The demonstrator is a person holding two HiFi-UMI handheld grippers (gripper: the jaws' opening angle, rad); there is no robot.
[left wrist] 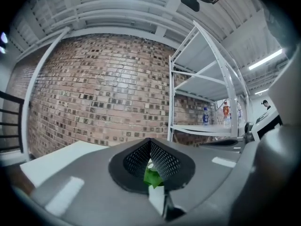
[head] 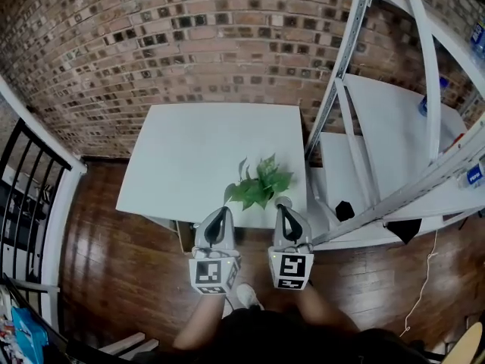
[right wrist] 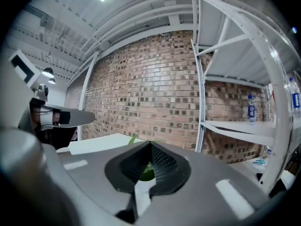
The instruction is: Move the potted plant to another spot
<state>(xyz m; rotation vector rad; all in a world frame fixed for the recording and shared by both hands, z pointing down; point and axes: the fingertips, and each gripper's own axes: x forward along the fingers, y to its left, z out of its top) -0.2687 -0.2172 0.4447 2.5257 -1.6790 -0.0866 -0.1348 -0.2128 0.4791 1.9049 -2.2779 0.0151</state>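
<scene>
Leaves of the potted plant (head: 260,182) spread over the near edge of the white table (head: 189,142), centre of the head view, a bit right of the table's middle; foliage hides the pot from us. We hold both grippers side by side just below it in the frame, pointing at the plant. The left gripper (head: 222,211) has its tip just beside the lower-left leaves, and the right gripper (head: 283,205) has its tip at the lower-right leaves; touching or not, we can't tell. In the left gripper view the jaws meet at their tips, closed w/ nothing pinched; a green leaf & a strip of table show thru the gap behind the tips. Right gripper view reads the same: jaws together, green showing beyond them. Brick wall (head: 197,44) runs across the top of the head view, a white shelf rack (head: 394,120) fills the right side, and a black railing (head: 26,173) stands at left over wood floor (head: 98,256). A bottle (right wrist: 251,108) stands on the rack at the right of the right gripper view.
</scene>
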